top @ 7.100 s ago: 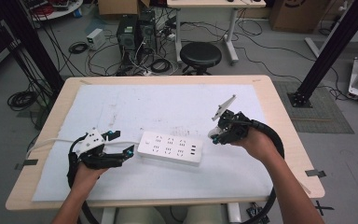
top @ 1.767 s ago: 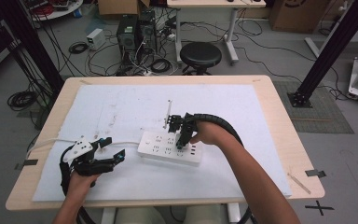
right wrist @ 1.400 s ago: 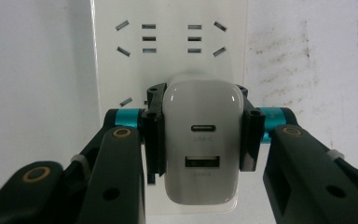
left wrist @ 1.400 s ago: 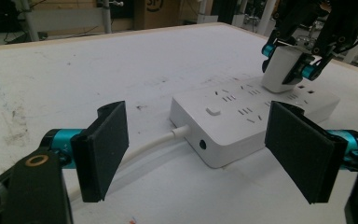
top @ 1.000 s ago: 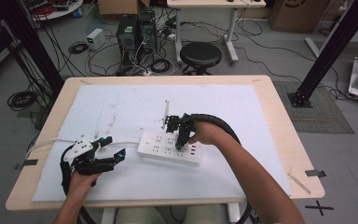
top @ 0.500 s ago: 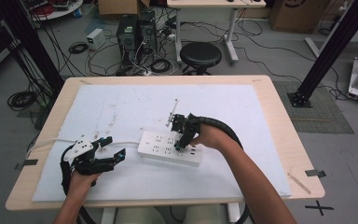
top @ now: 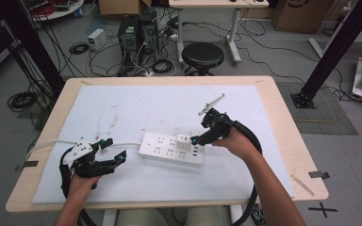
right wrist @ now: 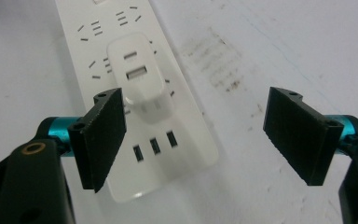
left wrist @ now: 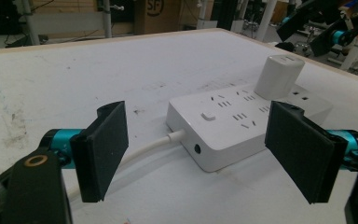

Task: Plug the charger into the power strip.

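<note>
Right gripper view is showing my right gripper (right wrist: 193, 135) opening wide, holding nothing, just letting go of the white charger (right wrist: 140, 84) near the picture's middle, so I am backing away straight without bumping it.

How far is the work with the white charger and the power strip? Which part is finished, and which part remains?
Done: the white charger sits plugged into the power strip on the white mat. In hand: nothing. The right gripper is beside the charger; its jaws have just been opening and hold nothing. The left gripper is open at the strip's cable end, not touching it. Left: probably only pulling both hands away.
</note>
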Motion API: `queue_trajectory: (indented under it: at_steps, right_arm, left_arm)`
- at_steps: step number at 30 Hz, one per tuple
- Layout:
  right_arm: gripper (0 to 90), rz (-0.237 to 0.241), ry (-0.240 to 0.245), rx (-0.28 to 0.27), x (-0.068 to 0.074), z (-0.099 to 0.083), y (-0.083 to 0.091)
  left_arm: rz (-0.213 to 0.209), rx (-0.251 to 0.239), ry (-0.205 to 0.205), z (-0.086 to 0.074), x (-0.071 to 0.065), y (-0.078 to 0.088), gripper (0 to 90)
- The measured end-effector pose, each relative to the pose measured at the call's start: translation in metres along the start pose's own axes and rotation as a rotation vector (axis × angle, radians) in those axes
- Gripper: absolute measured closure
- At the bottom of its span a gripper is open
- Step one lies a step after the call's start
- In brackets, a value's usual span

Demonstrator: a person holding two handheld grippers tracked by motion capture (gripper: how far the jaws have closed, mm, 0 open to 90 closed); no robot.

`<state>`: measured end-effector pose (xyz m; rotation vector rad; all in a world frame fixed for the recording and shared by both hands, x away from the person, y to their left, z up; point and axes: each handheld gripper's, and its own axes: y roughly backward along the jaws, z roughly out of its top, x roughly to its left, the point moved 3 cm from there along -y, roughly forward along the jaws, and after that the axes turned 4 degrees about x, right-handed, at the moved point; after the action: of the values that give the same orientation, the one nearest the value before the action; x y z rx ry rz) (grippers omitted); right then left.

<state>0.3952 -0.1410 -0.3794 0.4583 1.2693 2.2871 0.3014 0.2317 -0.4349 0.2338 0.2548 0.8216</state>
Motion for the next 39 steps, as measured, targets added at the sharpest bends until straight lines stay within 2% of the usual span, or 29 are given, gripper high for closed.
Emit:
queue_trajectory:
  at_steps: [1, 2, 3, 8, 13, 21, 28, 39]
  right_arm:
    - [21.6, -0.012, -0.023, -0.022, -0.002, -0.01, 0.006]
    - [21.6, -0.012, -0.023, -0.022, -0.002, -0.01, 0.006]
    - [21.6, -0.032, -0.038, -0.042, -0.002, -0.018, 0.012]
    - [21.6, -0.06, -0.045, -0.06, -0.001, -0.033, 0.025]
    - [21.6, -0.103, -0.068, -0.107, -0.002, -0.052, 0.044]
    - [21.6, -0.161, -0.083, -0.145, -0.003, -0.073, 0.06]
    - [21.6, -0.182, -0.104, -0.161, 0.001, -0.088, 0.065]
    - [21.6, -0.181, -0.129, -0.181, 0.002, -0.101, 0.066]
  left_arm:
    - [0.001, -0.001, -0.002, 0.001, -0.001, 0.0, 21.4]
    - [0.001, -0.001, -0.002, 0.001, -0.001, 0.0, 21.4]
    - [0.002, -0.002, -0.006, 0.002, -0.001, 0.001, 21.4]
    - [0.005, -0.004, -0.005, 0.003, -0.003, 0.002, 21.4]
    - [0.008, 0.003, -0.01, 0.003, -0.003, 0.002, 21.4]
    - [0.014, 0.004, -0.016, 0.006, -0.004, 0.004, 21.4]
    - [0.017, 0.007, -0.022, 0.008, -0.005, 0.006, 21.4]
    - [0.017, 0.012, -0.02, 0.009, -0.007, 0.004, 21.4]
